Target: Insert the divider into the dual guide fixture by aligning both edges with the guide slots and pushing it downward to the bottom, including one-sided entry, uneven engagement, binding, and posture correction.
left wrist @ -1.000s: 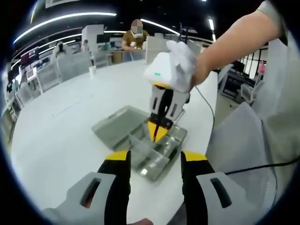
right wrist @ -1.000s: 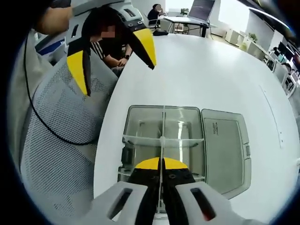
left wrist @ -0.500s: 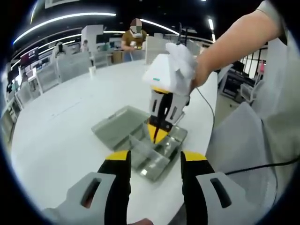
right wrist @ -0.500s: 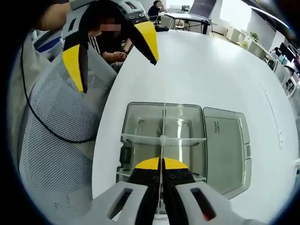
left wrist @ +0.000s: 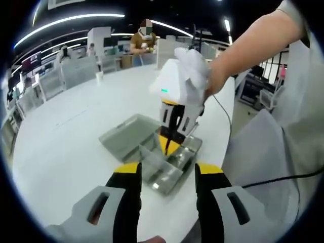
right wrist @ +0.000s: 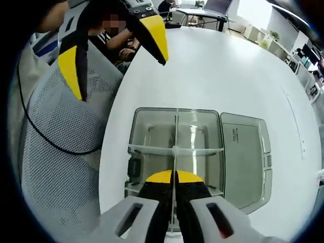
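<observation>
Right gripper [right wrist: 173,178] pinching divider [right wrist: 175,139] over fixture [right wrist: 152,132], mid-insertion; left gripper [left wrist: 167,171] open, empty; next: level, push down.

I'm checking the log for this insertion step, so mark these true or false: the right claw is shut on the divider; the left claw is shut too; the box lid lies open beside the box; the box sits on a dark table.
1. The right claw is shut on the clear divider. True.
2. The left claw is shut. False: its jaws stand apart, holding nothing.
3. The lid lies open beside the box. True.
4. The box sits on a dark table. False: the table is white.
</observation>
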Demonstrator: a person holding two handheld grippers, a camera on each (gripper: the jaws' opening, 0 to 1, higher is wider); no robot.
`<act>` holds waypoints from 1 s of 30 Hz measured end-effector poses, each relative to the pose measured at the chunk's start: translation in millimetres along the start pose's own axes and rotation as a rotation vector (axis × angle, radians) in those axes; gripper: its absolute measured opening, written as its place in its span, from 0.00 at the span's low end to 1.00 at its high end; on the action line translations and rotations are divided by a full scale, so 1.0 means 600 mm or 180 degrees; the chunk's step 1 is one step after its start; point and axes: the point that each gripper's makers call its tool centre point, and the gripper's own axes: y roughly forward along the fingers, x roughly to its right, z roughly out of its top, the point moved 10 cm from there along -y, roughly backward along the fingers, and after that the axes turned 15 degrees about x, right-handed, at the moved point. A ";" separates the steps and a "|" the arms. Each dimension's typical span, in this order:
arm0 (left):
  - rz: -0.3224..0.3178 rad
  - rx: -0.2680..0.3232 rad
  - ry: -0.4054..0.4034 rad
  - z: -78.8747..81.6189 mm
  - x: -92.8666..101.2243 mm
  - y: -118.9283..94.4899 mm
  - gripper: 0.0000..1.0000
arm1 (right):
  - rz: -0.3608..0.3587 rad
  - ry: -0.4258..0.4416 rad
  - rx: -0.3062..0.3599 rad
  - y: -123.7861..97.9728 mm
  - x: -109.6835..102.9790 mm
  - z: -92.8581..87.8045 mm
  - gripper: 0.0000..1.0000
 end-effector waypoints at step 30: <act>0.0259 -0.0102 -0.0113 -0.009 0.013 -0.034 0.61 | -0.0909 0.1062 0.0860 -0.086 -0.037 -0.023 0.21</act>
